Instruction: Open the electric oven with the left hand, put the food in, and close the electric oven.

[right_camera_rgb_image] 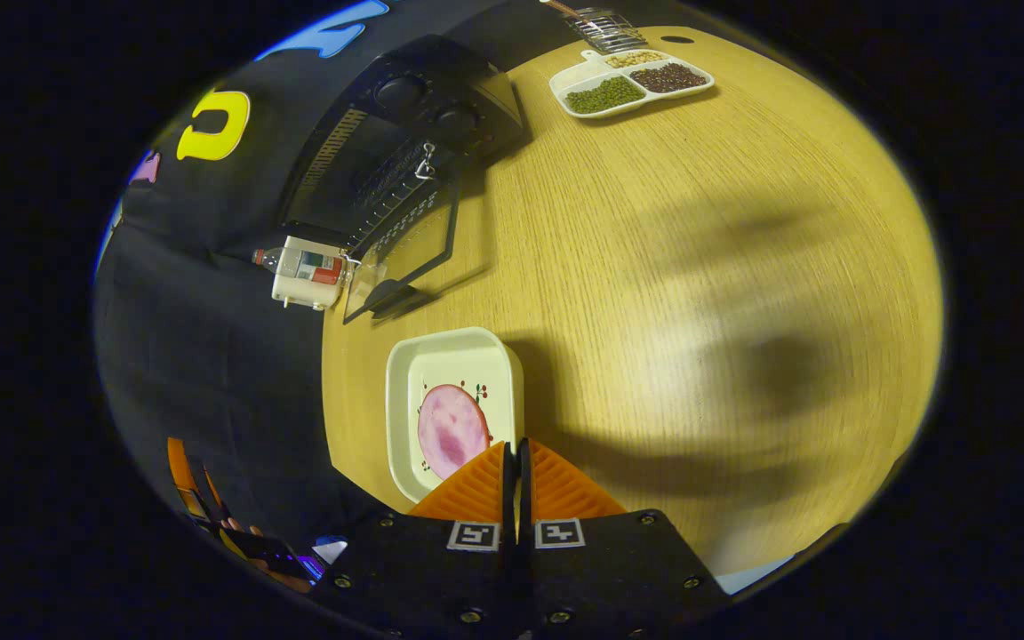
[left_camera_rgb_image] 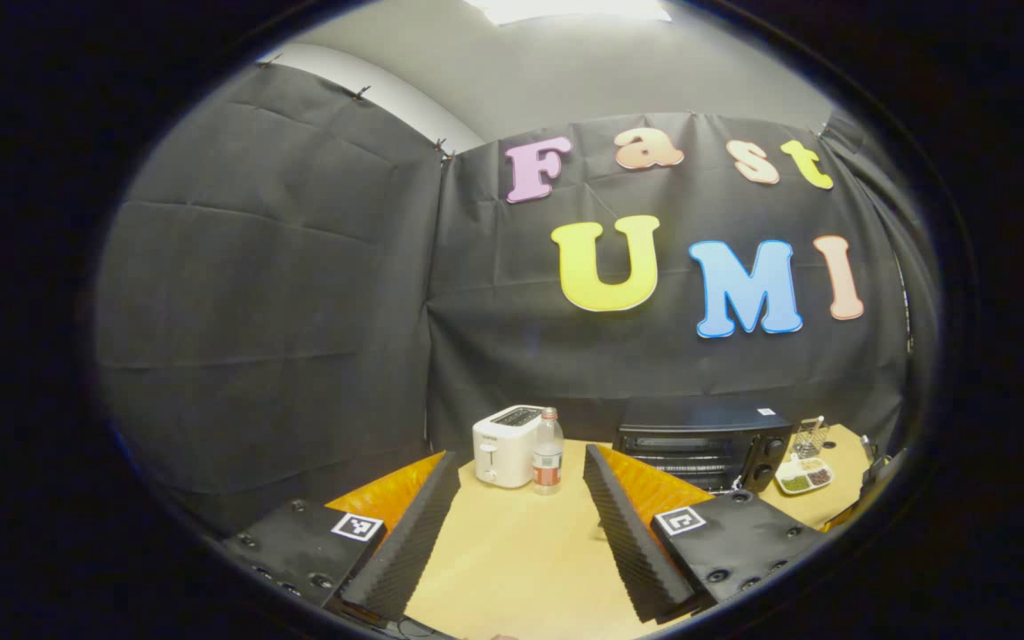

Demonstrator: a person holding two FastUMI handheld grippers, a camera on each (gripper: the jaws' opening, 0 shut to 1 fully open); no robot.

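A pale wooden table [right_camera_rgb_image: 699,267] stood against the booth's black cloth wall [left_camera_rgb_image: 281,293], lit from above by a ceiling panel. At the back of it, in the left gripper view, sat the black electric oven [left_camera_rgb_image: 703,444], with a white toaster [left_camera_rgb_image: 505,444] and a clear water bottle [left_camera_rgb_image: 548,451] just to its left, the bottle touching or nearly touching the toaster. To the oven's right lay a divided white dish [left_camera_rgb_image: 804,476] of beans and seeds, and behind that a small wire rack [left_camera_rgb_image: 810,437].

The left gripper [left_camera_rgb_image: 521,507] was held well back from the oven and above the table, its two fingers spread wide apart with nothing between them.

In the right gripper view (tilted, so the oven appeared toward the upper left) the oven's glass door [right_camera_rgb_image: 405,258] hung open, folded down toward the tabletop, and the wire shelf inside could be seen. The food, a round pink slice of ham [right_camera_rgb_image: 452,429], lay in a white rectangular tray [right_camera_rgb_image: 454,356] on the table, in front of the open door and apart from it. The right gripper [right_camera_rgb_image: 516,458] sat just over the near edge of that tray, its fingers pressed together with only a thin seam between them; whether they pinched the tray's rim could not be told. Soft shadows fell across the bare wood to the right.
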